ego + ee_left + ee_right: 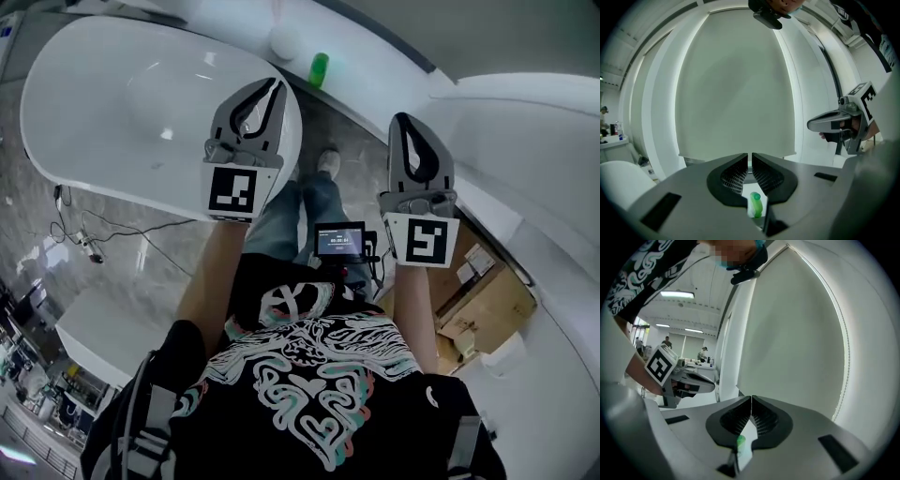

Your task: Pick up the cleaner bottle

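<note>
The cleaner bottle is small and green and stands upright on a white ledge behind the bathtub. Both grippers hang in the air on the near side of it, apart from it. My left gripper is shut and empty, pointing toward the ledge just left of the bottle. My right gripper is also shut and empty, to the bottle's right. The left gripper view shows the bottle below the closed jaws. It shows again as a green bottle under the closed right jaws.
A white oval bathtub fills the upper left. A white round object sits on the ledge next to the bottle. A cardboard box lies at the lower right and cables trail over the marble floor at left.
</note>
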The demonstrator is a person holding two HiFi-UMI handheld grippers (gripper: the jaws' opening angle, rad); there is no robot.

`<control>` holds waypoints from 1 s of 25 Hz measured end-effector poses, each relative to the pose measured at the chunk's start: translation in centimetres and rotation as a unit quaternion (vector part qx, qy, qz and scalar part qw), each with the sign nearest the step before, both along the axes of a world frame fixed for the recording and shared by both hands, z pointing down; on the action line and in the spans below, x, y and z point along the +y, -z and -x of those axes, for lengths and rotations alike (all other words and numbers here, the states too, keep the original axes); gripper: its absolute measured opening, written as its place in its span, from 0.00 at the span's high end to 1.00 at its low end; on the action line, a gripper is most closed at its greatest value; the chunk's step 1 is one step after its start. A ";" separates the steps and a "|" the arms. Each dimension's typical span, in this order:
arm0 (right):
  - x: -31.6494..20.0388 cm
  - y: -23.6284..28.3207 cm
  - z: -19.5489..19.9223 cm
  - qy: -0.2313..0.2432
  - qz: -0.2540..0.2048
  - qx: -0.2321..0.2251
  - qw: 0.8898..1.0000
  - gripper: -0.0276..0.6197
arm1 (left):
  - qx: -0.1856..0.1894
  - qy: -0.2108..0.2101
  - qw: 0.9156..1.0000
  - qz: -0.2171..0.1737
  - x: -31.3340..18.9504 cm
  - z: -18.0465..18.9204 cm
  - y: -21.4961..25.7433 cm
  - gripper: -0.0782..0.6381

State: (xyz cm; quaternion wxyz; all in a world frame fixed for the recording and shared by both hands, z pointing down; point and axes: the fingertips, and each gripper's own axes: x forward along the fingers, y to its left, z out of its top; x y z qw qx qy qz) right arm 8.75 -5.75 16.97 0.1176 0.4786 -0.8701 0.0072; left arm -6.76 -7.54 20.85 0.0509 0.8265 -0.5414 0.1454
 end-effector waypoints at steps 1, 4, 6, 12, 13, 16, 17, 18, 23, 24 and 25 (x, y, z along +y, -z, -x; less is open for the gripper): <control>0.0 -0.5 0.0 0.014 0.001 0.003 1.000 0.91 | -0.005 0.004 1.000 0.002 -0.2 -0.1 -0.5 0.84; -0.6 -2.2 -0.2 0.020 0.008 0.011 1.000 0.91 | -0.014 0.016 1.000 0.010 -0.3 0.0 -2.1 0.84; -1.3 -3.3 -0.3 0.010 0.015 0.012 1.000 0.91 | -0.015 0.022 1.000 0.014 -0.2 -0.2 -3.0 0.84; -2.7 -6.6 0.9 0.012 -0.001 0.038 0.999 0.91 | -0.011 0.036 0.999 0.038 -0.4 0.4 -7.2 0.84; -2.9 -7.2 1.1 0.013 -0.002 0.038 0.999 0.91 | -0.012 0.037 0.998 0.042 -0.5 0.4 -8.0 0.84; -3.2 -9.4 1.7 0.023 0.007 0.032 0.999 0.91 | -0.013 0.040 0.998 0.050 -0.5 0.3 -9.8 0.84; -3.3 -10.1 2.0 0.032 0.010 0.035 0.999 0.91 | -0.014 0.040 0.998 0.052 -0.5 0.3 -10.4 0.84; -3.5 -10.9 2.3 0.041 0.014 0.041 0.998 0.91 | -0.015 0.041 0.998 0.053 -0.6 0.2 -10.9 0.84; -4.5 -14.3 2.9 0.049 0.041 0.041 0.997 0.91 | -0.022 0.052 0.996 0.068 -1.0 0.1 -13.6 0.84; -4.7 -14.8 2.7 0.046 0.045 0.037 0.997 0.91 | -0.022 0.055 0.996 0.072 -1.1 0.0 -14.2 0.84; -4.9 -15.3 2.5 0.045 0.048 0.033 0.997 0.91 | -0.022 0.058 0.995 0.074 -1.3 -0.1 -14.7 0.84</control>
